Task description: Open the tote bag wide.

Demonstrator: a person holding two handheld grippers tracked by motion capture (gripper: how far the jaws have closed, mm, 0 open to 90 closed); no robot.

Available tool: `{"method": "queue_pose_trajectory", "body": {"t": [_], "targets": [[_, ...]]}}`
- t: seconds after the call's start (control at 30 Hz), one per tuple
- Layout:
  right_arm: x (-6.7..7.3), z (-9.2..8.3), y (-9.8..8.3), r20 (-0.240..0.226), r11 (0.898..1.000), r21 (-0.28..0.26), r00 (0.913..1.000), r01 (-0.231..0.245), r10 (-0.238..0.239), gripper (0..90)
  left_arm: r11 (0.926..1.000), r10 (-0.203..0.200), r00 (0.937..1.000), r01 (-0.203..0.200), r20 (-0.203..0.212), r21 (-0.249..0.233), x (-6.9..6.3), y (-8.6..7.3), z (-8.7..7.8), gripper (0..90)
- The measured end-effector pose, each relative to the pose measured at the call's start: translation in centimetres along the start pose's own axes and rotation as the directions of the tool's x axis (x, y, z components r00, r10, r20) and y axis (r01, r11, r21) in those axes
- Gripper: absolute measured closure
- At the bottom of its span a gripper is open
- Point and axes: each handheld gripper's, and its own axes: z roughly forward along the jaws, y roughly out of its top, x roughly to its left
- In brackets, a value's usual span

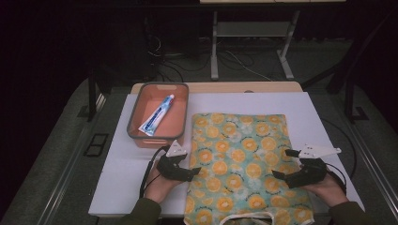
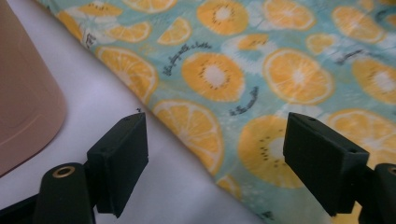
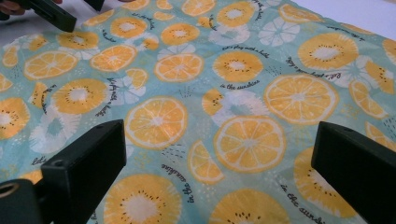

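From the high view, you are seated at a table covered by a white sheet [image 1: 117, 173]. A flat cloth bag [image 1: 241, 164], turquoise with orange citrus slices printed on it, lies in the middle of the sheet and reaches to the near edge, where its opening faces you. Your left gripper [image 1: 195, 172] sits at the bag's left edge, about halfway along its side, jaw tips touching or just over the fabric border. Your right gripper [image 1: 278, 175] rests over the bag's right part, near its right edge, pointing inward. Both hands come in from the bottom. Beyond the left gripper, at the far left of the sheet, stands an orange bin [image 1: 180, 123] with a grey rim; a tube of toothpaste [image 1: 157, 115] lies at a slant inside it.

In the left gripper view, your two black jaws stand fairly wide apart with nothing pressed between them. The left one is over the bare white sheet [image 2: 116, 98], the right one over the bag [image 2: 261, 70], so the fabric's edge runs diagonally through the gap. The orange bin's rounded corner [image 2: 25, 102] shows at the left.

In the right gripper view, your jaws are spread wide and hold nothing. The bag's printed cloth [image 3: 233, 93] lies flat beneath and ahead of them. Your left gripper [image 3: 51, 14] shows at the top left corner, at the bag's far edge.
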Motion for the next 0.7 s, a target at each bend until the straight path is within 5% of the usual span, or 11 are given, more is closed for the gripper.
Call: {"method": "queue_pose_trajectory", "body": {"t": [0.23,0.37,0.47,0.7], "targets": [[0.0,0.0,0.0,0.0,1.0,-0.001,1.0,0.002,-0.002,3.1,0.9996,0.017,0.9998,-0.017,-0.008,0.022,0.0,0.4,0.9,37.3],[0.0,0.0,0.0,0.0,1.0,-0.003,1.0,0.0,0.0,3.1,0.999,0.04,0.9988,-0.039,-0.029,0.021,-0.2,0.6,1.3,55.5],[0.0,0.0,0.0,-0.001,1.0,-0.003,1.0,0.003,-0.003,3.1,0.9986,0.05,0.9981,-0.049,-0.036,0.018,-0.2,0.7,1.4,61.3],[0.0,0.0,0.0,-0.001,1.0,-0.004,1.0,0.003,-0.003,3.1,0.999,0.042,0.999,-0.042,-0.013,0.014,-0.1,0.7,1.5,86.7]]}}
